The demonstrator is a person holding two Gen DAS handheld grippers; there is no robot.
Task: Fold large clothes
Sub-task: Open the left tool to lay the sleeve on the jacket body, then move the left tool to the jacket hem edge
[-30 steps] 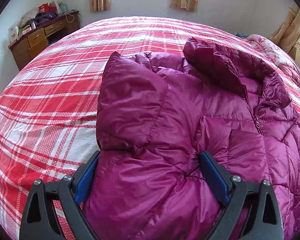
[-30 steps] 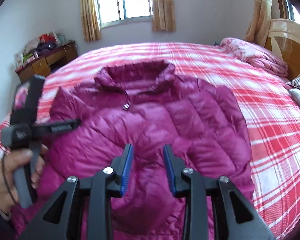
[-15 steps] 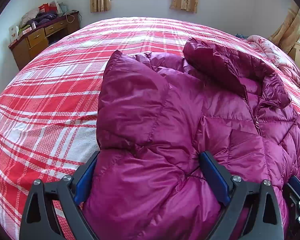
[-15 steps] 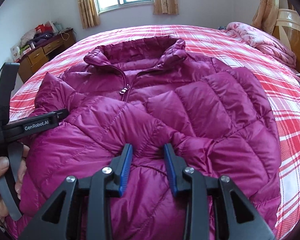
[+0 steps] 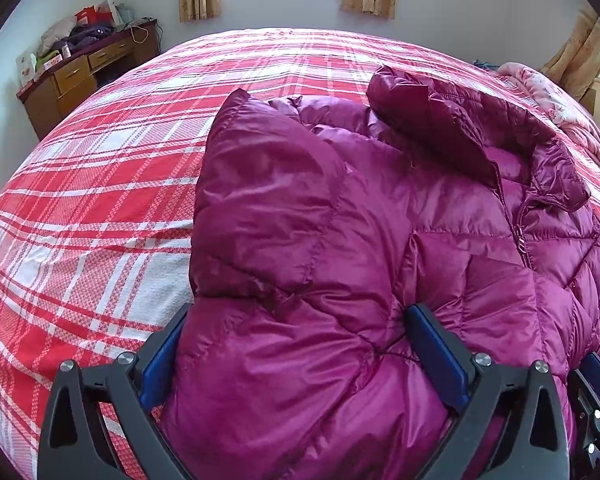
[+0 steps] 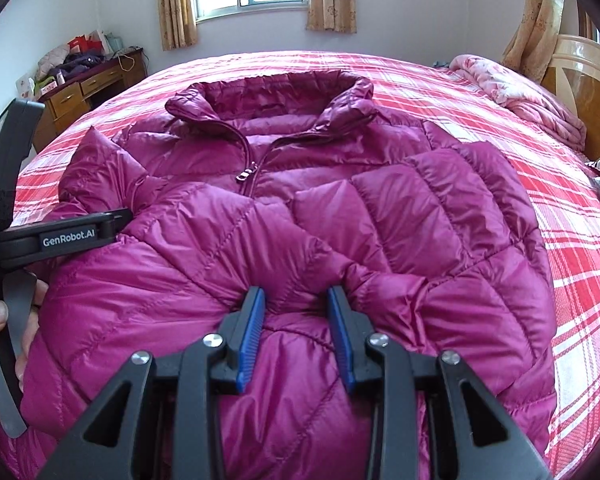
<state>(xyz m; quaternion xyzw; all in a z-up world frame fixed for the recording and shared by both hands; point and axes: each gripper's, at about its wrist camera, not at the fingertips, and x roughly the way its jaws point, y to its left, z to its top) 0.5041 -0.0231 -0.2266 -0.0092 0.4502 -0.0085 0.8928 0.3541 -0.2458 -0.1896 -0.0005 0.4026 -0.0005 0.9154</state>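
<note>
My right claw (image 6: 296, 330) has dropped onto the magenta quilted down jacket (image 6: 300, 216) spread on the red plaid bed (image 5: 100, 184), half-closed pinching its near hem, while my left claw (image 5: 300, 354) straddles it wide open, ready for folding.

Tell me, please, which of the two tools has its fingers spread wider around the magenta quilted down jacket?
The left tool: its blue pads straddle a broad bulge of the magenta quilted down jacket, whereas the right tool pinches only a narrow ridge.
</note>
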